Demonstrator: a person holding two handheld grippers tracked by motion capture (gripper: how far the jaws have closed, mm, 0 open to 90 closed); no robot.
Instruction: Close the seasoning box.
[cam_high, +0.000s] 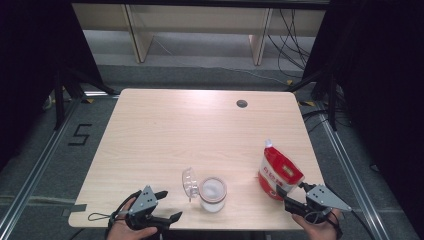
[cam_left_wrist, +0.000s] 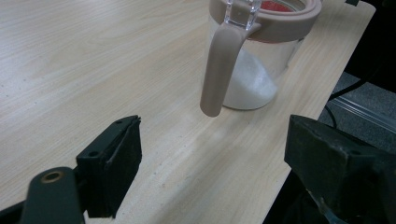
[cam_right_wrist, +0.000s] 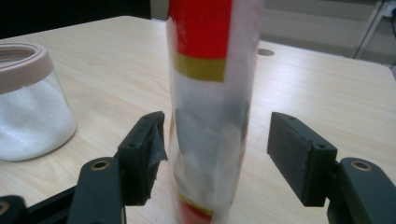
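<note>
High view first: my jar (cam_high: 213, 194) stands near the table's (cam_high: 165, 130) front edge, and I place everything else from it. It is a clear glass jar with a pinkish-brown collar, part-filled with white powder; its clear lid (cam_high: 189, 182) is swung open and stands up just beside it on my left. My left gripper (cam_high: 165, 207) sits to the left of the jar, near it but not touching — jaws spread with nothing between them. In the left gripper view the jar (cam_left_wrist: 254, 70) is ahead of those open jaws, its brown clasp strap (cam_left_wrist: 219, 74) hanging down the glass wall toward the table.

To the right of the jar, well apart from it, the red-and-white pouch (cam_high: 279, 172) stands upright on the table, spout at the top. My right gripper (cam_high: 289, 195) is at the pouch's lower end. In the right gripper view the pouch (cam_right_wrist: 210, 112) stands between my two pads — the left pad just beside it, the right pad clearly off it, so the jaws are spread and not pinching. The jar (cam_right_wrist: 30, 102) shows farther off at the left there.
</note>
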